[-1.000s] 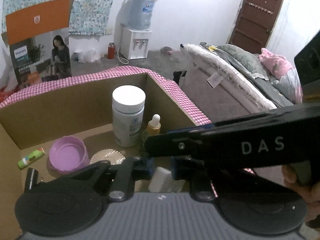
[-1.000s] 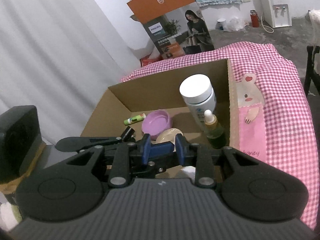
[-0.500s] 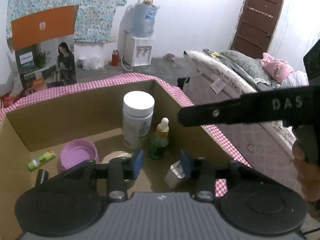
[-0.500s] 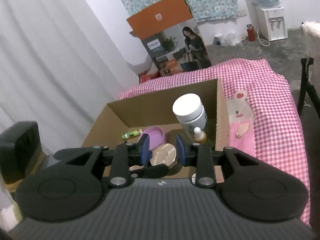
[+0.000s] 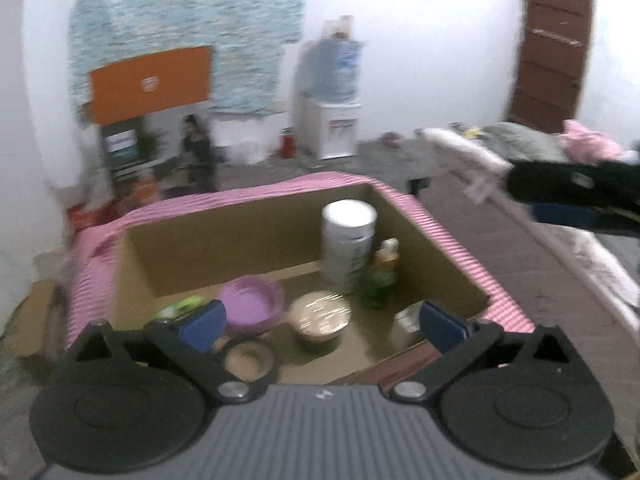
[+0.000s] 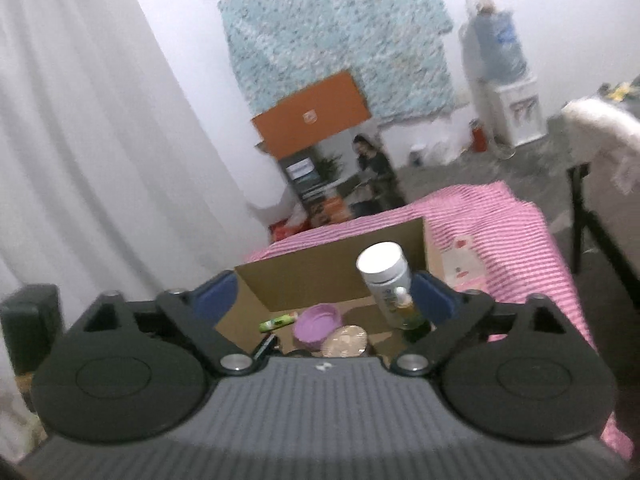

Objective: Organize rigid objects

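Cardboard box [image 5: 256,240] on pink-check counter [image 6: 500,220]; white bottle [image 5: 349,240] at 1 o'clock, dropper bottle [image 5: 382,276] beside. Left gripper [image 5: 320,322] & right gripper [image 6: 324,300] fingers opening wide, nothing between.

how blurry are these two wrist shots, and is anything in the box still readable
Left wrist view: heavy motion smear; the checked cloth streaks into stripes, and the white jar and purple bowl keep only shape and colour. Right wrist view: also smeared, slightly cleaner; the jar label is unreadable. Fisheye bends walls in both; dim, flat light.
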